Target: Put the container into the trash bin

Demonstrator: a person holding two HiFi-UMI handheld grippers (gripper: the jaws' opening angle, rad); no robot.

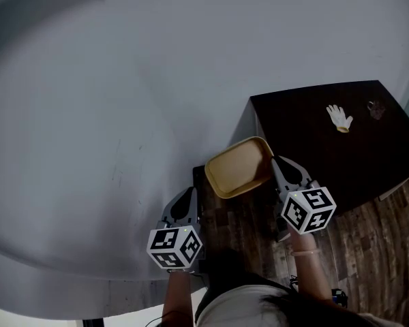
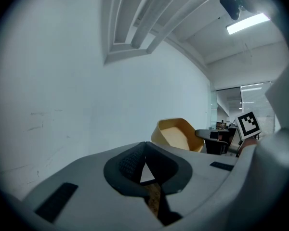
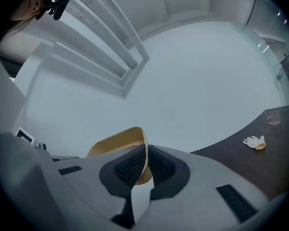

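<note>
The container (image 1: 238, 167) is a shallow tan tray with rounded corners, held tilted in the air close to a pale grey wall. My right gripper (image 1: 276, 162) is shut on its right rim; the right gripper view shows that thin rim (image 3: 143, 143) pinched between the dark pads of the gripper (image 3: 146, 153). My left gripper (image 1: 191, 195) hangs a little to the left of and below the container, shut with nothing in it. In the left gripper view its pads (image 2: 132, 160) meet, and the container (image 2: 176, 134) shows beyond them. I see no trash bin in any view.
A dark brown table (image 1: 327, 155) stands to the right against the wall, with a white glove (image 1: 339, 118) and a small clear glass (image 1: 375, 109) on it. Dark wooden floor (image 1: 368, 244) lies below. The grey wall (image 1: 123, 114) fills the left and top.
</note>
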